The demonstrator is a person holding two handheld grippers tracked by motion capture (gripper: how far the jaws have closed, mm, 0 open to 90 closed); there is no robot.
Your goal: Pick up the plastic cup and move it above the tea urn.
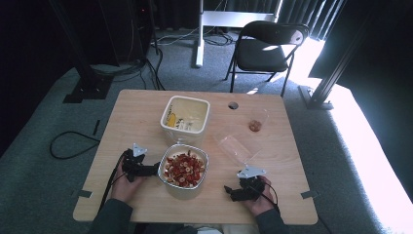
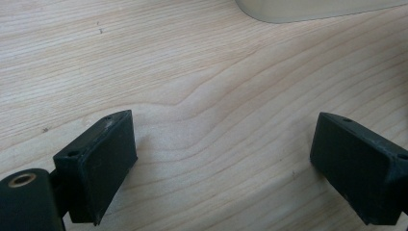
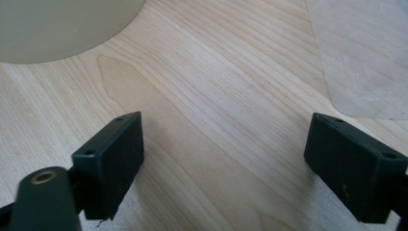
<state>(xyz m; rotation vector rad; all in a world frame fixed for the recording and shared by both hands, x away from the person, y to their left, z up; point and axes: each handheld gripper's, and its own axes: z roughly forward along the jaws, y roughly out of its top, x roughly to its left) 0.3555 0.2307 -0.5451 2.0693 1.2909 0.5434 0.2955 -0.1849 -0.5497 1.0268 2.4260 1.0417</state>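
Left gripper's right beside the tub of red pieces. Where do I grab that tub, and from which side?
Probably the rim on the person's left side. The tub of red pieces stands upright with its mouth open, and the left gripper, jaws apart, already sits against that edge. One jaw would go outside the wall and one just inside, above the contents. The far side is crowded by the other tub.
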